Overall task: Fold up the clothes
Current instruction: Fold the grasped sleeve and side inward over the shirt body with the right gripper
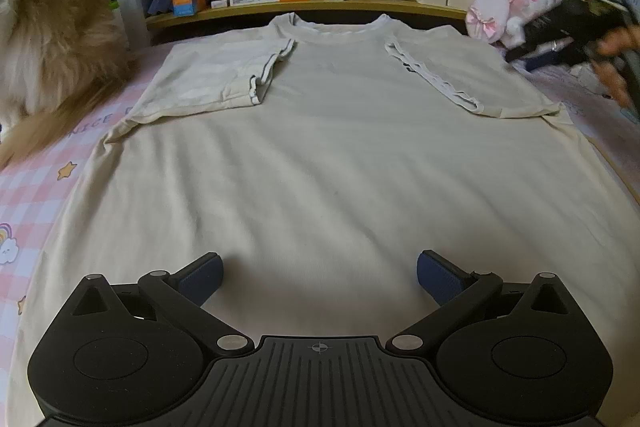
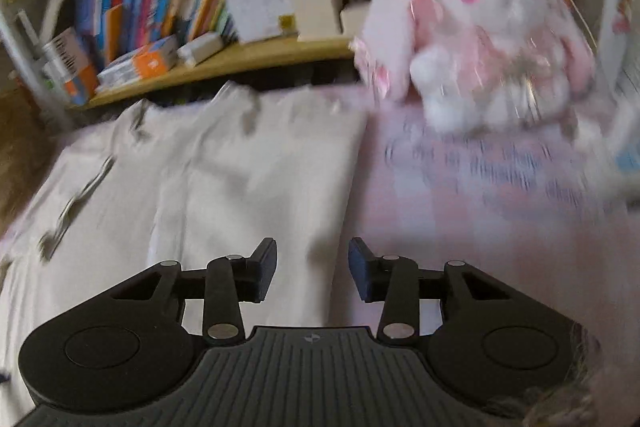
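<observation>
A cream T-shirt (image 1: 320, 147) lies flat on the pink checked bed sheet (image 1: 36, 195), collar toward the shelf, both sleeves folded inward over the chest. My left gripper (image 1: 319, 277) hovers open over the shirt's lower part, nothing between its fingers. The right wrist view is blurred; there the T-shirt (image 2: 200, 179) fills the left half, and my right gripper (image 2: 312, 273) stands open above its right side edge, empty. In the left wrist view, the right gripper's dark body and a hand (image 1: 612, 63) appear at the far right edge.
A wooden shelf (image 1: 320, 5) packed with books and boxes runs behind the bed. A pink and white plush rabbit (image 2: 480, 43) sits at the bed's back right corner. A fluffy tan animal (image 1: 48, 39) lies at the left beside the shirt.
</observation>
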Demonstrator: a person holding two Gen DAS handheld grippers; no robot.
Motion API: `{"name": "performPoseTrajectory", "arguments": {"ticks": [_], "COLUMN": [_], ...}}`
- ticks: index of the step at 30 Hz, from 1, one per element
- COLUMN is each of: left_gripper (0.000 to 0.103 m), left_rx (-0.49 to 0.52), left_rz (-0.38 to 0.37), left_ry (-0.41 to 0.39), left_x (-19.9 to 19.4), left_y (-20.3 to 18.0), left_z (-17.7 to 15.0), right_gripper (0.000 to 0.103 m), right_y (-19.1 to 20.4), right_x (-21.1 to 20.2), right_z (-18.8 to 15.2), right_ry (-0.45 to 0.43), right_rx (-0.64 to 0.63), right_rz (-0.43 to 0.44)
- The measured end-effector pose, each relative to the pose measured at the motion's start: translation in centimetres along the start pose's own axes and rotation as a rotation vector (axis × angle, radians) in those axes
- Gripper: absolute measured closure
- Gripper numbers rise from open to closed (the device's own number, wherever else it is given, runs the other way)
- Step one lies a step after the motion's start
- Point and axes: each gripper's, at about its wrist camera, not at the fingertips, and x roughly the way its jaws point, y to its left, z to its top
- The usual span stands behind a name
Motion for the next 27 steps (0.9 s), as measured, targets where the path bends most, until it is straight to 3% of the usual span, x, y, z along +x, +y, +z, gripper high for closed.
{"name": "performPoseTrajectory", "arguments": {"ticks": [6,8,9,10,19,21,24,27], "left_gripper": [0.000,0.000,0.000,0.000,0.000,0.000,0.000,0.000], "left_rx": [-0.007,-0.013,-0.015,-0.016,-0.015,-0.013,-0.010,-0.006], "left_rz": [0.006,0.011,0.013,0.014,0.012,0.010,0.007,0.001], "left_ry": [0.007,0.009,0.011,0.012,0.014,0.012,0.005,0.001], "left_x": [0.2,0.1,0.1,0.1,0.3,0.3,0.3,0.5], "left_y": [0.0,-0.1,-0.1,-0.1,0.5,0.5,0.5,0.6], "left_z": [0.2,0.2,0.2,0.2,0.3,0.3,0.2,0.3], "right_gripper": [0.067,0.076,0.095,0.100,0.099,0.092,0.052,0.043], "right_y": [-0.9,-1.1,-1.3,-1.4,-2.4,-2.5,-2.6,-2.1], "right_x": [5.1,5.4,5.5,5.6,6.3,6.2,5.1,3.3], "right_z": [4.4,4.4,4.4,4.4,4.4,4.3,3.9,2.8], "right_ry": [0.036,0.024,0.018,0.012,-0.028,-0.026,-0.034,-0.041], "right_rx": [0.124,0.131,0.134,0.137,0.156,0.153,0.168,0.169], "right_rz": [-0.004,-0.025,-0.035,-0.046,-0.105,-0.094,-0.094,-0.085]}}
